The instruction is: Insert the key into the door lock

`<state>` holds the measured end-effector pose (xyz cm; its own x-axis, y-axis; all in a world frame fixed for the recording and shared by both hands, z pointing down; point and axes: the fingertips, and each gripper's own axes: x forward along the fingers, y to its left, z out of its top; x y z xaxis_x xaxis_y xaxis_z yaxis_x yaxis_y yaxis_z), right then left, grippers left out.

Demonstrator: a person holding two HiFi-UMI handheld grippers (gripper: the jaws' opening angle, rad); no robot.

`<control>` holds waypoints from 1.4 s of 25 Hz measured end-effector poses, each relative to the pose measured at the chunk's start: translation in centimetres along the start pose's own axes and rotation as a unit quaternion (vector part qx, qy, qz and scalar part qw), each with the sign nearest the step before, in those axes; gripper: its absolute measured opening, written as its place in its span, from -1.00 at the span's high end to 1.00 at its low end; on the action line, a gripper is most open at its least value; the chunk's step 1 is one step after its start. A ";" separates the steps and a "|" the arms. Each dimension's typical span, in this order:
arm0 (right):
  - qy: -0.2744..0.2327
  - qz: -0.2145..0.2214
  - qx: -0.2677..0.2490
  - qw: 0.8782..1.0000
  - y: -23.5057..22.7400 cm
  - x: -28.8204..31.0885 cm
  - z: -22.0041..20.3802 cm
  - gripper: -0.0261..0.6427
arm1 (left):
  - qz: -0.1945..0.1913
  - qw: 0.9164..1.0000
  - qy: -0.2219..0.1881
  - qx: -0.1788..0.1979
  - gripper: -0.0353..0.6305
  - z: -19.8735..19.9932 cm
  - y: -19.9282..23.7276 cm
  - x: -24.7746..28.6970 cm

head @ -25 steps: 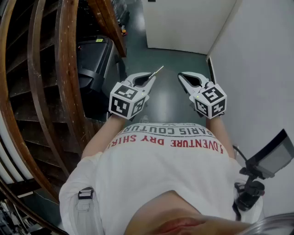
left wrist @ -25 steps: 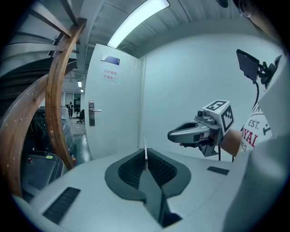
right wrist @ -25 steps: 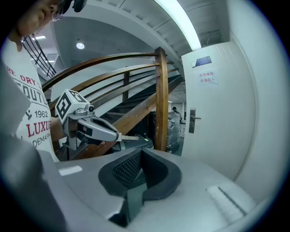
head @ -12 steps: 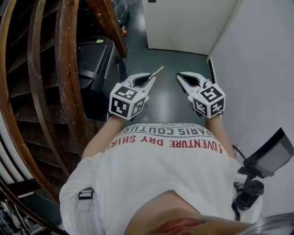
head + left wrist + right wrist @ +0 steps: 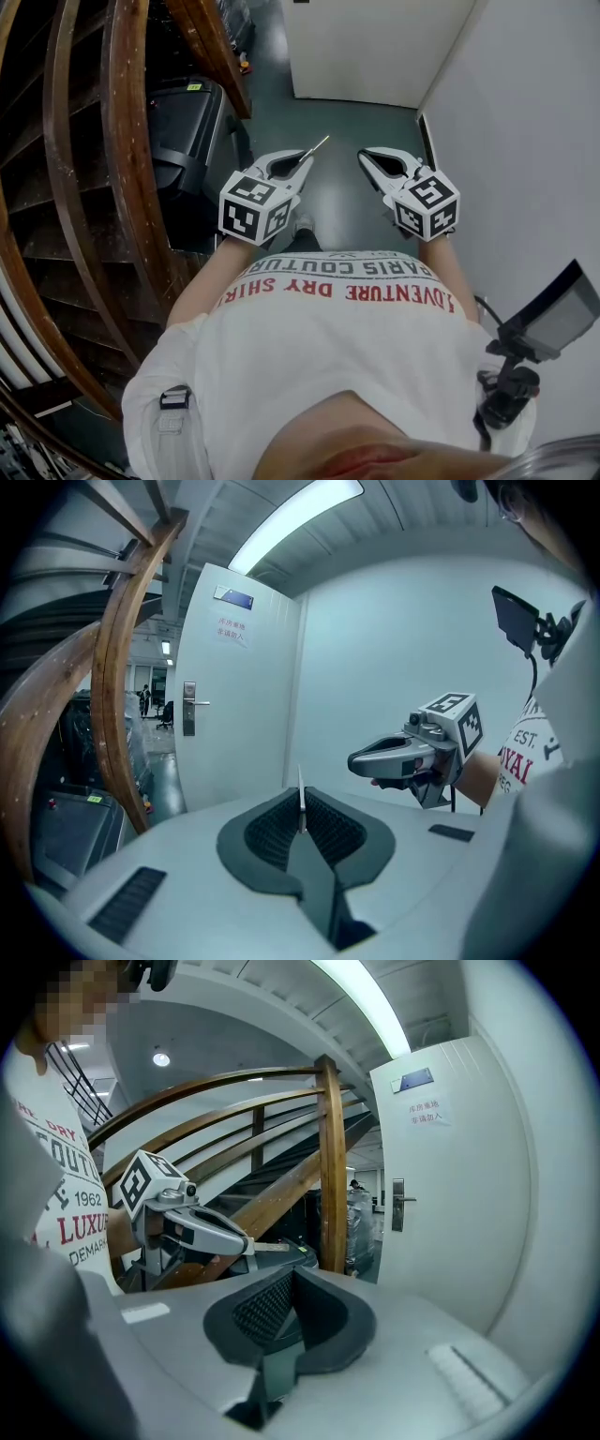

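In the left gripper's [image 5: 301,806] own view, the key [image 5: 301,797] stands edge-on as a thin bright sliver, clamped tight between the black ribbed pads with its blade poking past the tips. The head view gives its length instead. There the key [image 5: 317,145] juts forward and rightward off the nose of the left gripper [image 5: 302,159], out over the dark green floor [image 5: 342,202] and well apart from the door [image 5: 375,47] ahead. The right gripper view catches the key [image 5: 272,1246] side-on, a flat pale blade sticking out of the left gripper [image 5: 246,1244], with the wooden stair rail [image 5: 333,1166] behind it. The right gripper [image 5: 367,157] is held level beside the left one, near it but not touching. In its own view, the right gripper [image 5: 292,1279] has its jaws pressed together with nothing between them. Only the two gripper views show the door's face. It is a white door [image 5: 234,714] with a lock plate and lever handle [image 5: 190,708] near its left edge and a small sign [image 5: 230,630] high up. The print on the sign is too small to read. The head view sees just the door's foot, but it alone shows the black machine [image 5: 187,122] tucked under the stair rail [image 5: 127,141] on the left, and the person's white printed T-shirt [image 5: 347,337] below the grippers.
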<state>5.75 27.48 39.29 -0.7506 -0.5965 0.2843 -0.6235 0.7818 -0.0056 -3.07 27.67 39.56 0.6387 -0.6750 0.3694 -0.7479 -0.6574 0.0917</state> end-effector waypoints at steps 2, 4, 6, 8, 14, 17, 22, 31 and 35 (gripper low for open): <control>-0.002 -0.002 0.002 1.000 -1.4 0.3 -0.1 0.92 | 0.000 1.000 -0.002 -0.004 0.82 0.3 0.6 1.2; 0.000 -0.003 0.005 1.000 -3.0 1.4 -0.2 0.92 | 0.000 1.000 -0.003 -0.009 0.82 0.7 2.0 2.8; 0.009 -0.005 0.007 1.000 -4.8 3.8 -0.4 0.92 | -0.006 1.000 -0.001 -0.015 0.82 0.9 4.5 4.6; 0.018 -0.009 0.010 1.000 -7.0 6.6 -0.3 0.92 | -0.013 1.000 0.003 -0.019 0.82 1.2 7.6 6.9; 0.015 -0.021 0.025 0.999 -18.9 15.4 2.8 0.92 | -0.020 1.000 0.010 -0.022 0.82 6.4 17.6 16.8; 0.020 -0.024 0.032 0.999 -25.5 20.6 5.2 0.92 | -0.019 0.999 0.010 -0.029 0.82 10.4 23.9 21.9; 0.015 -0.026 0.022 0.999 -34.9 28.9 8.9 0.92 | -0.011 1.000 0.005 -0.029 0.82 15.7 33.6 29.5; 0.004 -0.032 0.013 0.999 -40.2 34.1 12.6 0.92 | -0.006 0.999 -0.020 -0.031 0.82 20.4 40.8 33.8; -0.001 -0.033 0.023 0.999 -42.3 35.0 12.4 0.92 | -0.005 0.999 -0.017 -0.031 0.82 20.5 41.7 35.8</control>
<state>3.14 -28.77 37.61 -0.7079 -0.6470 0.2832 -0.6812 0.7314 -0.0319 -7.75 -30.76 37.65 0.6513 -0.6797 0.3373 -0.7502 -0.6434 0.1521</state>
